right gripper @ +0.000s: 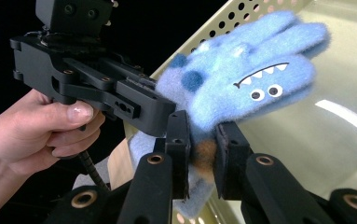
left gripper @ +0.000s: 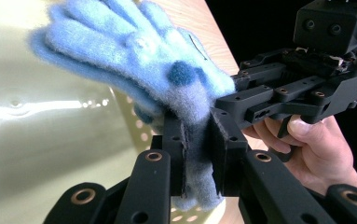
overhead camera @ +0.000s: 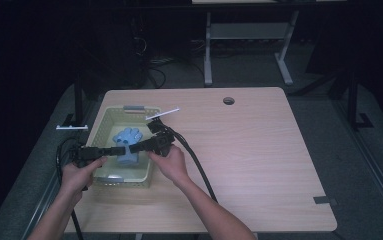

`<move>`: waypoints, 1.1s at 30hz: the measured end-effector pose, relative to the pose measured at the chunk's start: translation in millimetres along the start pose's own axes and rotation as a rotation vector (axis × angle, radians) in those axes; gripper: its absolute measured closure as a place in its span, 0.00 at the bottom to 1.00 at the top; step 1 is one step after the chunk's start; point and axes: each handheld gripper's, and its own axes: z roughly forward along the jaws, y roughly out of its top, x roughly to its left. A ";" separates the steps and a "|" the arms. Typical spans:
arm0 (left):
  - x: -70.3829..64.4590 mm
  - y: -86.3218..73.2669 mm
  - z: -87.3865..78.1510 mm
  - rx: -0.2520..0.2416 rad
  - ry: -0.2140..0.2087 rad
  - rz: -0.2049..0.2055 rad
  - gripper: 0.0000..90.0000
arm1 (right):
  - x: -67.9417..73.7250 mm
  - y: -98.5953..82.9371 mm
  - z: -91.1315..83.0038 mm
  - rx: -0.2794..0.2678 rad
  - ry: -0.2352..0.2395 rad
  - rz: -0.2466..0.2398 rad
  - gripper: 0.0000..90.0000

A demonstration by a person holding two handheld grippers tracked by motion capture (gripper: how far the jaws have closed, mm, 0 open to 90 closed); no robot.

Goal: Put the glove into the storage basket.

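Both the left gripper [left gripper: 198,154] and the right gripper [right gripper: 202,156] are clamping the fuzzy blue monster glove [overhead camera: 127,141], jaws nearly closed, above the pale yellow perforated basket [overhead camera: 100,126]; next, probably lifting it clear together.

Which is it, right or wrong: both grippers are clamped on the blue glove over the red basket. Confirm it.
Wrong in one respect: the basket is pale yellow-green, not red, as the high view shows. The rest stands: the left gripper and the right gripper are both clamped on the blue glove over it.
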 end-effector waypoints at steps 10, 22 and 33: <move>17.2 2.4 -1.6 0.036 0.043 -0.008 0.87 | -8.9 0.9 21.1 0.026 -0.013 0.024 0.86; 22.8 1.9 3.2 0.086 0.161 0.001 0.87 | -14.2 1.5 41.0 0.087 -0.067 0.010 0.85; 22.6 2.2 9.5 0.121 0.239 0.013 0.88 | -13.9 2.4 42.7 0.140 -0.123 -0.014 0.83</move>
